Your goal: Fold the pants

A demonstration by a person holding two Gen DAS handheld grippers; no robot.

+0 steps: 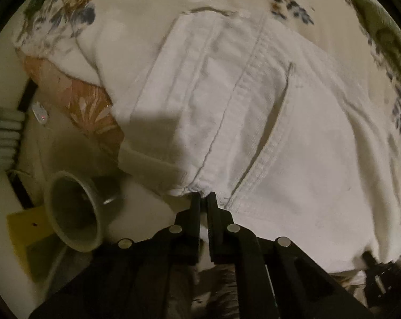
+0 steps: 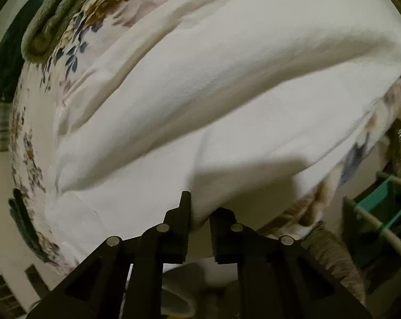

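Note:
White pants (image 1: pixel 280 122) lie spread on a floral bed cover (image 1: pixel 54 26), with seams and a slanted pocket opening showing. My left gripper (image 1: pixel 203 198) is shut on the near edge of the pants, where the hem bunches between its black fingers. In the right wrist view the pants (image 2: pixel 227 93) show as smooth white folds over the floral cover (image 2: pixel 75 53). There my right gripper (image 2: pixel 204 203) is shut on a hanging fold at the cloth's near edge, pinched between its two fingers.
A pale cup-like vessel (image 1: pixel 73 212) and a yellow sheet (image 1: pixel 22 226) sit below the bed edge on the left. A rolled green blanket (image 2: pixel 54 13) lies at the far left of the bed. A teal rack (image 2: pixel 381 207) stands at the right.

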